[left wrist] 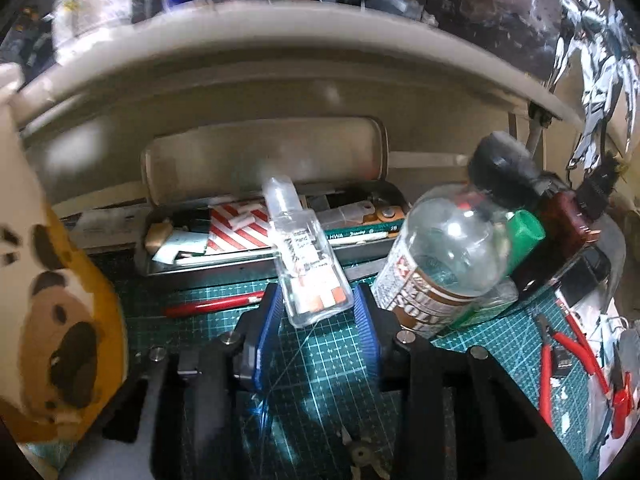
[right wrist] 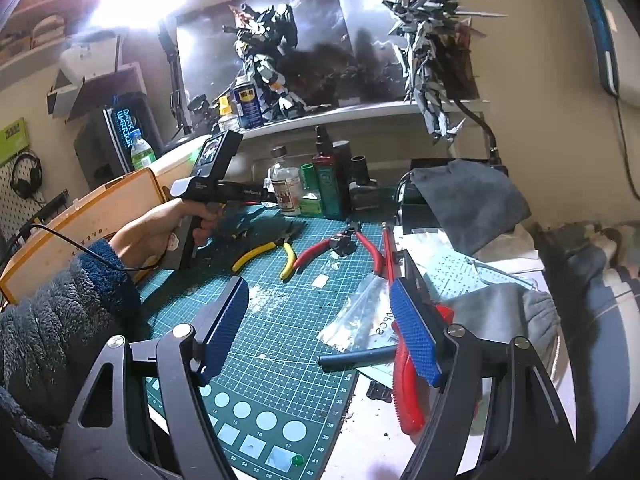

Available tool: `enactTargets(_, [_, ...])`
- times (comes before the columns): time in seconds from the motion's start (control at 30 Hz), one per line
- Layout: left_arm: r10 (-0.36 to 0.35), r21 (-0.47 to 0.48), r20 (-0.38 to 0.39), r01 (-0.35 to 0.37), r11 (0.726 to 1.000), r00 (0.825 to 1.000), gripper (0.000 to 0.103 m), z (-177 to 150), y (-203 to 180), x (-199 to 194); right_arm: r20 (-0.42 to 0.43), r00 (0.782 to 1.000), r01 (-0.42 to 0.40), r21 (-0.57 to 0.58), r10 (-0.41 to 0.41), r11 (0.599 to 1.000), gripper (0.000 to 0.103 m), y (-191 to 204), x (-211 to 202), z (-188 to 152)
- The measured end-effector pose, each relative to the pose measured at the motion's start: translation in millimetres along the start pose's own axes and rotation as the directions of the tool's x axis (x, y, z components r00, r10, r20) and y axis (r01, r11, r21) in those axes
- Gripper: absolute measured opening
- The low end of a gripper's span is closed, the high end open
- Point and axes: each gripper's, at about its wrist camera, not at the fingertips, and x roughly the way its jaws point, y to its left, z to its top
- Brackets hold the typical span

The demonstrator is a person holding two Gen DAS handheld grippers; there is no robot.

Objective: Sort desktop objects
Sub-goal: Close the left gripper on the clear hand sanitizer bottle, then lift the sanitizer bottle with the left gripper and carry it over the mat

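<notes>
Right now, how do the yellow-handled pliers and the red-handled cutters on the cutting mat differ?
The yellow-handled pliers lie nearer the left gripper, while the red-handled cutters lie further right, near the mat's edge. The pliers' handles are yellow and sit fairly close together; the cutters' red handles are splayed wide. The cutters also look longer. Both lie flat on the green cutting mat, untouched, jaws pointing away from the right gripper.

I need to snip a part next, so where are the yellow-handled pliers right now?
In the right wrist view, the yellow-handled pliers lie on the green cutting mat, left of the red-handled nippers and just right of the left hand.
</notes>
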Motion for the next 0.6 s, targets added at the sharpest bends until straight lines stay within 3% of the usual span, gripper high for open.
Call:
enactTargets(0.3, [0.043, -0.037, 0.043, -0.041, 0.998, 0.998, 0.034, -8.4, -13.5, -51.6, -0.002, 1.000, 0.003, -0.001, -0.003, 1.000, 0.070, 5.1, -3.9, 3.4])
enactTargets(0.4, [0.039, -0.050, 0.016, -0.038, 0.998, 0.999, 0.033, -27.7, -28.6, -58.7, -0.002, 1.000, -0.011, -0.011, 0.011, 1.000, 0.070, 12.7, -6.6, 4.1])
enactTargets(0.6, [0.006, 0.026, -0.005, -0.006, 1.000, 1.000, 0.033, -82.5, -67.0, -103.9, -0.025, 0.999, -0.042, -0.022, 0.042, 0.999, 0.070, 27.2, -11.6, 2.9])
